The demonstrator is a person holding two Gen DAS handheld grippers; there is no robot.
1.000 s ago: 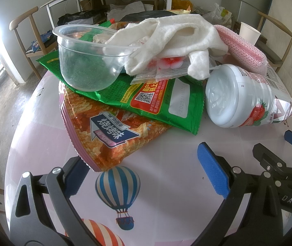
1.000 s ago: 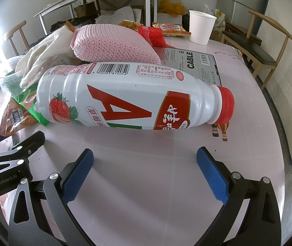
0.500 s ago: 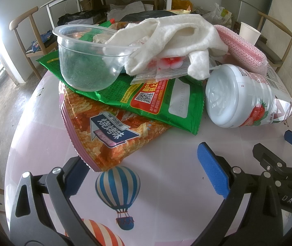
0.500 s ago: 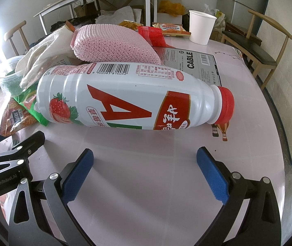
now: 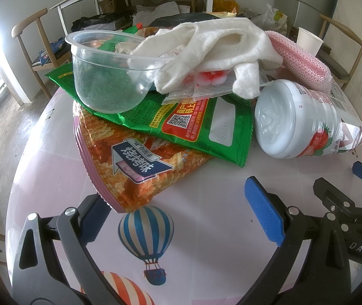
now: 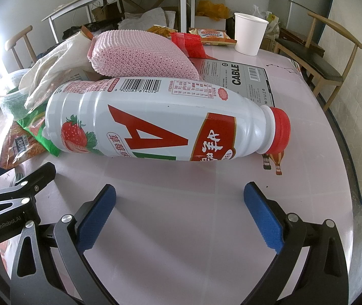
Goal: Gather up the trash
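Bottle (image 6: 155, 122) on its side ahead of spread right claw (image 6: 178, 216), cap pointing right.
Long axis crosswise; pink sponge (image 6: 142, 56) behind; left claw (image 5: 178, 218) spread too, orange snack bag (image 5: 135, 162) at its left finger.

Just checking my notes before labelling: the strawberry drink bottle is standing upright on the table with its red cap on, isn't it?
Not quite: the strawberry drink bottle is lying on its side on the table, not upright, as the right wrist view shows. Its red cap is on.

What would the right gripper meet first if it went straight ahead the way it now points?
Most likely the side of the strawberry drink bottle, which lies on its side across the path of the open right gripper. Only bare table shows in between, though depth is hard to judge.
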